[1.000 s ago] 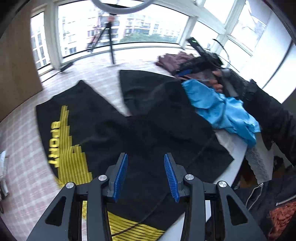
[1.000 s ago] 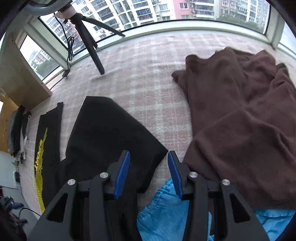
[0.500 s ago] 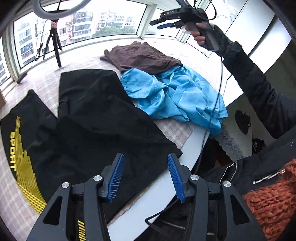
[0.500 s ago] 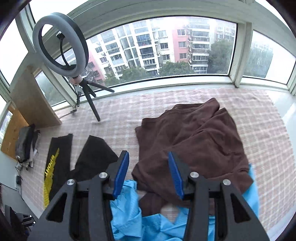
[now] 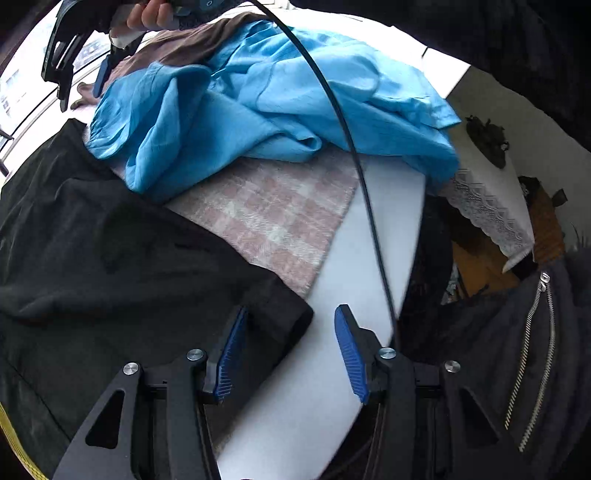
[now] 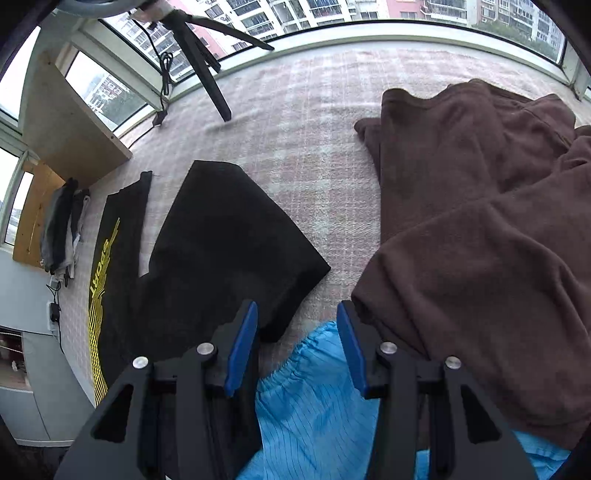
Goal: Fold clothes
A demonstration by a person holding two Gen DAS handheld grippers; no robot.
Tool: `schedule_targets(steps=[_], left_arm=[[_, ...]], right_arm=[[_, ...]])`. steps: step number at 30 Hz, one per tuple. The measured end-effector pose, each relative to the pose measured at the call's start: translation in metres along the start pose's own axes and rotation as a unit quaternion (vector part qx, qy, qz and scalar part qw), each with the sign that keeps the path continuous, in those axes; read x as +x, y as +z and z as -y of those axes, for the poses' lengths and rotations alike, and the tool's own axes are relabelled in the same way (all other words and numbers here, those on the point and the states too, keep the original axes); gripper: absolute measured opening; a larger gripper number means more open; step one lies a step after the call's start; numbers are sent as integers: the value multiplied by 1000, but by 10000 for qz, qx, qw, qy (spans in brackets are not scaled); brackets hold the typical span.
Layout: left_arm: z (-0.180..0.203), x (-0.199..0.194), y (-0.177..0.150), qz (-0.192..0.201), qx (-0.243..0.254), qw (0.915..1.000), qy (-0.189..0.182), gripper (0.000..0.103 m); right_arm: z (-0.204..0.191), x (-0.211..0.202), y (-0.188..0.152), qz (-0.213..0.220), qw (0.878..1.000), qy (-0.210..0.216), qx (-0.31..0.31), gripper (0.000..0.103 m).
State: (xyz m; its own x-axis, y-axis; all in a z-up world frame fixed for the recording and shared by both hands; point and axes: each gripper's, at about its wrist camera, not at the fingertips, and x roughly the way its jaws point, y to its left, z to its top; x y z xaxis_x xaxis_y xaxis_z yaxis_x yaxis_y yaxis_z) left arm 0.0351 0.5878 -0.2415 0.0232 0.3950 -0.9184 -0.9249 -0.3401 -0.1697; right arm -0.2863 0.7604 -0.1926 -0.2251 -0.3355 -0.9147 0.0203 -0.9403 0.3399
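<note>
Both claws gape wide and empty: the left gripper (image 5: 286, 349) hovers at the black sport trousers' (image 5: 122, 266) corner at eleven o'clock, so close squarely on the hem, while the right gripper (image 6: 297, 341) hovers above the crumpled blue shirt (image 6: 314, 406).

Your left gripper (image 5: 288, 350) is level and low, jaws spread wide, nothing between the blue pads. Your right gripper (image 6: 297, 345) points downward, jaws equally wide and empty. In the left wrist view your right hand (image 5: 149, 14) wraps that gripper's handle (fingers only partly visible).
</note>
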Motion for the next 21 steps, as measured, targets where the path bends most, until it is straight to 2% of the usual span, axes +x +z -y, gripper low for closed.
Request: schedule_targets(steps=[2, 3, 7, 9, 10, 11, 12, 14, 16, 19, 21], left_arm=[[-10, -2, -3, 52, -216, 9996, -172, 17], [-16, -7, -4, 97, -341, 9987, -364, 7], [-37, -43, -13, 506, -842, 9905, -965, 6], [-48, -65, -19, 767, -1080, 9831, -1263, 6], [-52, -75, -24, 908, -1166, 9794, -1378, 6], [-53, -81, -26, 993, -1222, 9771, -1432, 6], [-53, -85, -27, 1055, -1266, 9754, -1465, 6], [-56, -93, -29, 1185, -1334, 9726, -1492, 6], [-66, -99, -38, 1355, -1508, 9679, -1488, 6], [-88, -113, -63, 1703, -1991, 9512, -1629, 6], [-99, -125, -86, 1898, -2253, 9436, -1512, 6]], right_arm=[[2, 14, 4, -162, 9997, 64, 146, 44], [6, 20, 6, -253, 9990, 226, 297, 44], [15, 38, 10, -452, 9889, 1087, 908, 44], [16, 45, 12, -379, 9846, 1289, 1121, 44], [15, 47, 13, -296, 9832, 1343, 1197, 39], [13, 48, 14, -175, 9828, 1342, 1256, 17], [11, 47, 15, -47, 9826, 1300, 1324, 4], [2, 33, 18, 397, 9836, 1096, 1380, 4], [-21, 6, 24, 1048, 9853, 701, 1154, 3], [-88, -32, 35, 1778, 9828, 315, 398, 3], [-145, -42, 44, 1851, 9818, 172, -384, 3]])
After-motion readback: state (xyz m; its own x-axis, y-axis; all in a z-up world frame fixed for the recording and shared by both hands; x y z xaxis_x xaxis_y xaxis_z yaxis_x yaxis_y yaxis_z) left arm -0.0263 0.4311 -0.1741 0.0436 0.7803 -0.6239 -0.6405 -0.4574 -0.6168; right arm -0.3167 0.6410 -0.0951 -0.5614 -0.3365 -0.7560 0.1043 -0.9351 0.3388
